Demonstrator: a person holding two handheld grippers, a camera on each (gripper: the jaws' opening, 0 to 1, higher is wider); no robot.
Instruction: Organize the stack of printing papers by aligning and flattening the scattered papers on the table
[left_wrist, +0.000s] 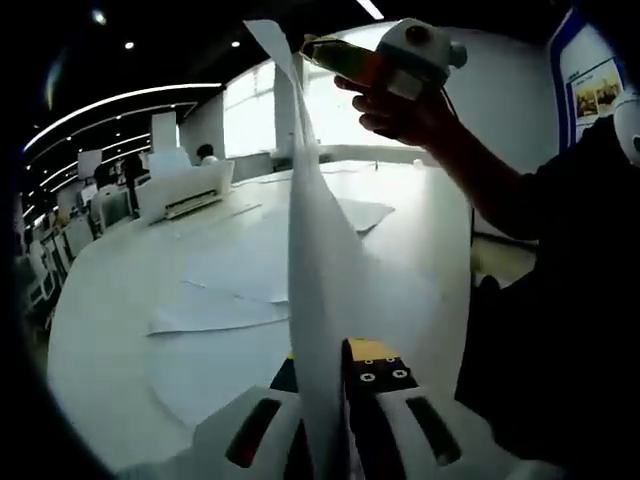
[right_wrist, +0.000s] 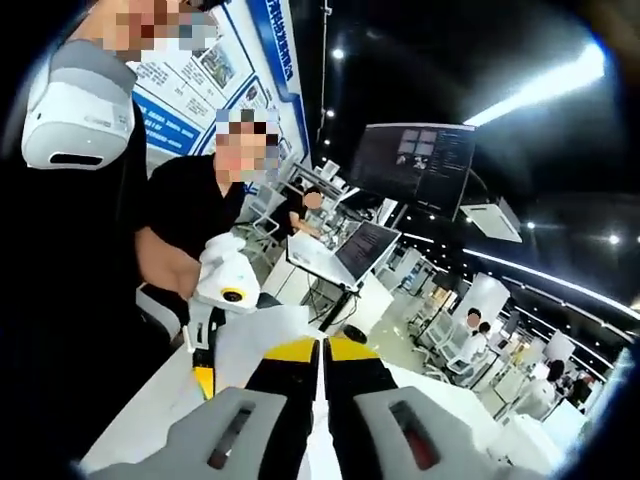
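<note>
In the left gripper view, the left gripper (left_wrist: 335, 375) is seen rising from six o'clock, its jaws drawn close together and clamped on the lower edge of a sheet of paper (left_wrist: 315, 260). The sheet is held on edge, running up from the jaws toward twelve o'clock, where its top corner is gripped by the right gripper (left_wrist: 330, 55), carried in a hand (left_wrist: 405, 110) entering from one o'clock. A dark sleeve (left_wrist: 560, 290) is seen along the three o'clock side. Beneath the lifted sheet a white table (left_wrist: 110, 300) is spread out, with scattered papers (left_wrist: 215, 310) lying flat and overlapping toward nine o'clock and another loose sheet (left_wrist: 360, 212) near the centre. A white printer (left_wrist: 185, 190) is placed on the table at about ten o'clock, well apart from the grippers. In the right gripper view, the right gripper (right_wrist: 323, 365) is seen at six o'clock with its yellow-tipped jaws nearly shut, a thin white edge of the sheet of paper (right_wrist: 323, 455) caught between them. The left gripper (right_wrist: 205, 375) is shown at about eight o'clock, held at the far edge of the same sheet. A person in a black shirt (right_wrist: 195, 215) is seated at ten o'clock. A hanging monitor (right_wrist: 415, 160) is seen at one o'clock, and an open laptop (right_wrist: 350, 255) near the centre.
</note>
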